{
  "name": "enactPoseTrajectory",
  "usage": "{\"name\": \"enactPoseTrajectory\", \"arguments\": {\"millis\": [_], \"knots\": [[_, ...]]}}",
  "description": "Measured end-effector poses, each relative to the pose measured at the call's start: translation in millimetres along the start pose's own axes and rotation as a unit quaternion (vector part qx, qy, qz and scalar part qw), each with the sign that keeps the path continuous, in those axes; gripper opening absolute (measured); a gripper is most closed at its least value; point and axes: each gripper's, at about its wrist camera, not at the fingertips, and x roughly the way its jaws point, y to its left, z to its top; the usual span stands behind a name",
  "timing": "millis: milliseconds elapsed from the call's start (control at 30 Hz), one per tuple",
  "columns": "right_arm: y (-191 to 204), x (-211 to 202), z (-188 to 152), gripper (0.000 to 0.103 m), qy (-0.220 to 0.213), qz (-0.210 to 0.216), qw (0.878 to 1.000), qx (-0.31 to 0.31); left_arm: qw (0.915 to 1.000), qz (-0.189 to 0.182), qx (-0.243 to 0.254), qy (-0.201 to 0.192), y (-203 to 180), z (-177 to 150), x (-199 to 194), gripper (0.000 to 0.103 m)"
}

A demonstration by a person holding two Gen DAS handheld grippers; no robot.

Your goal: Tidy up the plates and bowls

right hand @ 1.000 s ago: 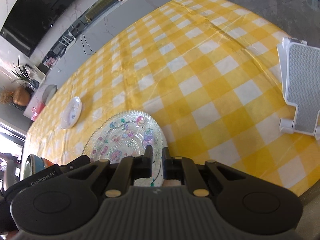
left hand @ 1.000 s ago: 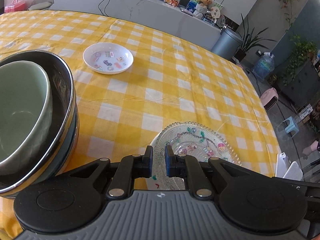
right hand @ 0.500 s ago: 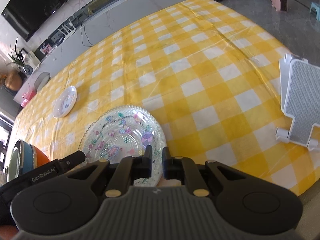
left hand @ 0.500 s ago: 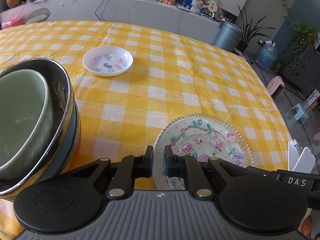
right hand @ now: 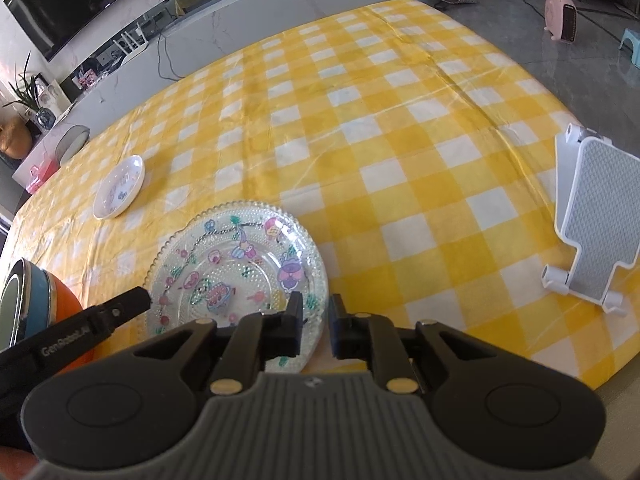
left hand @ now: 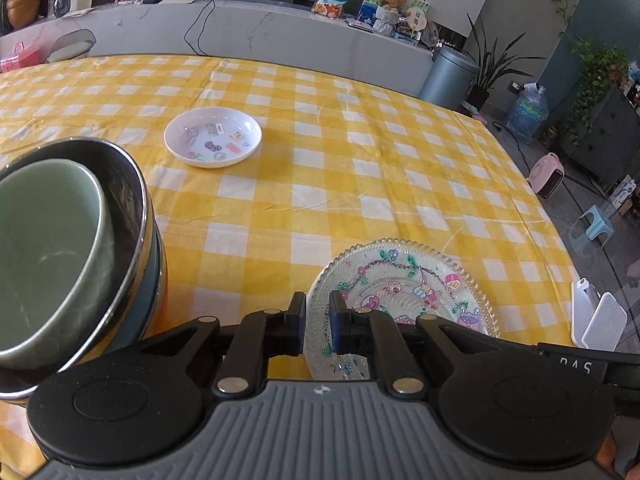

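Note:
A clear glass plate [left hand: 404, 280] [right hand: 236, 264] with cartoon pictures lies on the yellow checked tablecloth near the front edge. My left gripper [left hand: 318, 312] is shut on its left rim, and one of its fingers [right hand: 132, 304] shows in the right wrist view. My right gripper [right hand: 316, 312] stands over the plate's right rim; its jaws are opening, with the rim still between them. A small white plate [left hand: 213, 142] [right hand: 120, 192] lies further back. To the left stands a stack of bowls [right hand: 40, 300]: a green bowl [left hand: 48, 260] inside a steel bowl [left hand: 132, 184], with blue and orange ones under them.
A white phone stand [right hand: 592, 220] [left hand: 600, 316] sits by the table's right edge. Past the far side run a white counter [left hand: 280, 28] with clutter, a grey bin [left hand: 448, 76] and plants. A pink heater [right hand: 562, 16] stands on the floor.
Both views have rolled a little. The right jaws have parted slightly around the glass plate's rim. The plate stays where it was between the two grippers.

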Motion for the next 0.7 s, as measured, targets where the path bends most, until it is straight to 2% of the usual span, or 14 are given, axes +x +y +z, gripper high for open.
{"name": "enactPoseTrajectory", "arguments": {"millis": [67,100,200,333,433,533,700], "knots": [[0.4,-4.2,-0.1,0.017,-0.011,0.004,1.0,-0.001,1.0,0.0,0.002,0.003,0.0,2.5,-1.9,0.012],[0.8,-6.8,-0.1,0.025,-0.019,0.005,1.0,-0.003,1.0,0.0,0.005,0.007,0.1,4.2,-2.7,0.012],[3.6,-14.1,1.0,0.032,-0.045,0.012,0.999,-0.013,0.9996,0.002,0.015,0.023,0.5,11.0,-5.0,0.016],[12.3,-9.7,5.3,0.036,-0.037,0.003,0.999,-0.035,0.9979,0.002,0.017,0.062,4.4,24.8,-5.6,0.018],[19.4,-5.5,11.1,0.038,-0.025,0.008,0.999,-0.044,0.9961,-0.011,0.018,0.086,8.6,40.1,-9.6,0.018],[31.4,-4.2,19.2,0.039,-0.022,0.023,0.998,-0.058,0.995,-0.016,0.039,0.091,9.2,59.4,-18.1,0.018],[59.9,-5.4,39.9,0.044,-0.024,0.046,0.995,-0.081,0.9934,-0.021,0.056,0.098,18.8,98.8,-29.3,0.026]]}}
